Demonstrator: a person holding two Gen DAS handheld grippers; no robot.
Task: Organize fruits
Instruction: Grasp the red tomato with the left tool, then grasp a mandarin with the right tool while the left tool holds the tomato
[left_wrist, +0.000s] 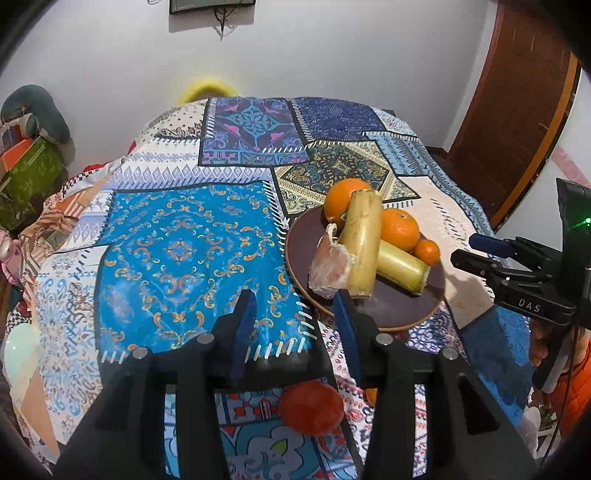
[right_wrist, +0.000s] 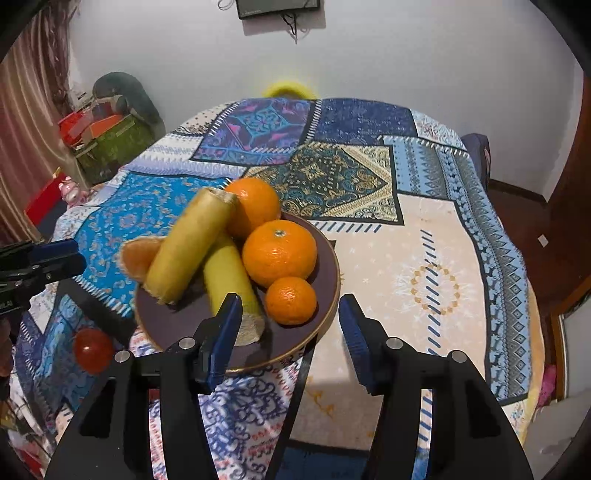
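Plate (right_wrist: 325, 325) sits on the patchwork cloth (right_wrist: 424, 258), holding three oranges (right_wrist: 279, 252), two sugarcane pieces (right_wrist: 186, 245) and a peeled citrus piece (right_wrist: 136, 256). One cane lies across the other. Citrus piece at plate's left edge, oranges at back and right. A round fruit (right_wrist: 93, 349) lies off the plate, on cloth, near-left.
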